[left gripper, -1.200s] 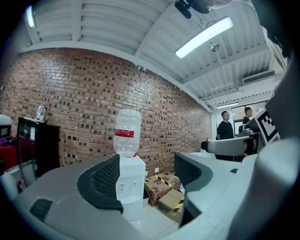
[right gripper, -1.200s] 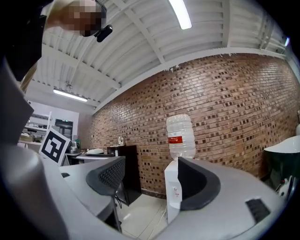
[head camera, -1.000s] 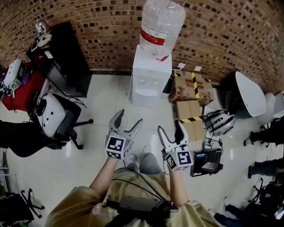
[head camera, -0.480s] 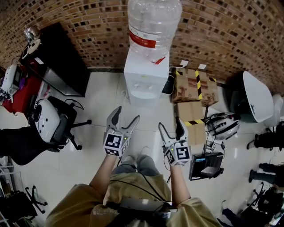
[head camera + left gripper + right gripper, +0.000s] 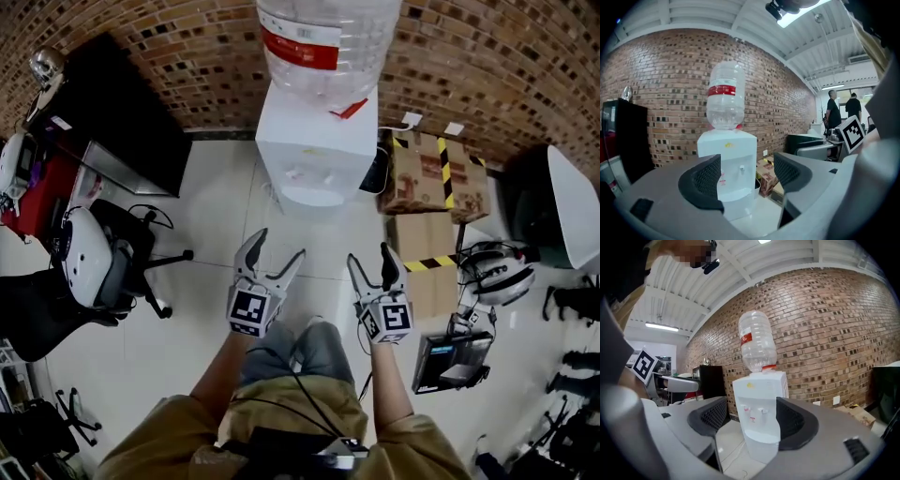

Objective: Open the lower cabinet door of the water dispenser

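Observation:
The white water dispenser [image 5: 317, 141] stands against the brick wall, an upturned clear bottle [image 5: 328, 33] on top. From above, its lower cabinet door does not show. In both gripper views the dispenser [image 5: 733, 161] [image 5: 761, 420] stands straight ahead across the floor, taps visible, its lower front partly hidden behind the gripper bodies. My left gripper [image 5: 277, 251] [image 5: 746, 176] is open and holds nothing. The jaws of my right gripper [image 5: 371, 261] [image 5: 751, 420] are closing, wide apart, with nothing between them. Both are well short of the dispenser.
Cardboard boxes with yellow-black tape [image 5: 431, 173] sit right of the dispenser, a black cabinet [image 5: 112, 122] to its left. An office chair with a white helmet [image 5: 89, 258] is at left. Gear [image 5: 492, 277] and a black case [image 5: 450, 361] lie right. People [image 5: 832, 110] stand far off.
Both grippers have come down and moved toward the dispenser, which now looks larger and nearer in the head view. The right jaws have narrowed a little.

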Motion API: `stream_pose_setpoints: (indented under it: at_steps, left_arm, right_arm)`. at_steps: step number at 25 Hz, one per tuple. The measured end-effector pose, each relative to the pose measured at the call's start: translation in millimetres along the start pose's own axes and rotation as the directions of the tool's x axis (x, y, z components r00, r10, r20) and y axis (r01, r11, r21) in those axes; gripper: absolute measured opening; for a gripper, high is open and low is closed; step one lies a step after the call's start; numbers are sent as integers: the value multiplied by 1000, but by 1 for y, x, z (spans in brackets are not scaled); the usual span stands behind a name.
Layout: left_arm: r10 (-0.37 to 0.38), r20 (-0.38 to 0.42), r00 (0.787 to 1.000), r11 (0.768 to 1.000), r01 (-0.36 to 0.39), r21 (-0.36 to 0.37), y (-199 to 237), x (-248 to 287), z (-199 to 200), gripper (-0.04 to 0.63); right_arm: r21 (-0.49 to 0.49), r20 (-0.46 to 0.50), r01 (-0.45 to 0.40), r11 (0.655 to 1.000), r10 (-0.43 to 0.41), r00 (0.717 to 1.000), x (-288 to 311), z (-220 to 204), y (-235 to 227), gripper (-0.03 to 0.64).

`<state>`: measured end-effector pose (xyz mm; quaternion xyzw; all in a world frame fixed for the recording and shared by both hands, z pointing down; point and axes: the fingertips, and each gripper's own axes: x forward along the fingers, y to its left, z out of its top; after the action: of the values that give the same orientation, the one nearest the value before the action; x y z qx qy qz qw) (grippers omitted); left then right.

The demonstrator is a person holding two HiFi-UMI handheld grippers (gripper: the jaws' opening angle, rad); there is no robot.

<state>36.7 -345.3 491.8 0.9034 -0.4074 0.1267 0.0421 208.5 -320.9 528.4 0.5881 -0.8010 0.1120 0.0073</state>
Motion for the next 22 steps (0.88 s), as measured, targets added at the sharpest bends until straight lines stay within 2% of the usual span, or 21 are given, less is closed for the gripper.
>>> stream_pose_setpoints:
  at_steps: [5,8,11,16,19,22]
  left_arm:
    - [10,-4,1000,1000,-10,-9,21,40,-106,334]
    - [5,15,1000,1000,-5,28,32,69,-168,334]
    - [17,52,998,999,-19,27,47,93,-222,334]
    - [47,82,996,999,-47,4,69,117,-299,334]
    - [30,88,996,1000,-29,-11,65,129,-327,334]
    - [2,90,996,1000,-1,-9,56,134,-344,334]
  right_arm:
    - [-31,-84,-20,999,17,996,49,-128,-32,334]
    - [-35,-60,0,999,-2,998,72,-187,-57,335]
    - [-40,-10,18,999,-19,1000,87,-234,-79,334]
    - [-88,13,15,996,-14,1000,102,-301,-100,336]
    - [-127,38,-49,991,54,998,106,-323,-110,336]
    - [-151,15,-122,981,125,992,105,-338,-126,336]
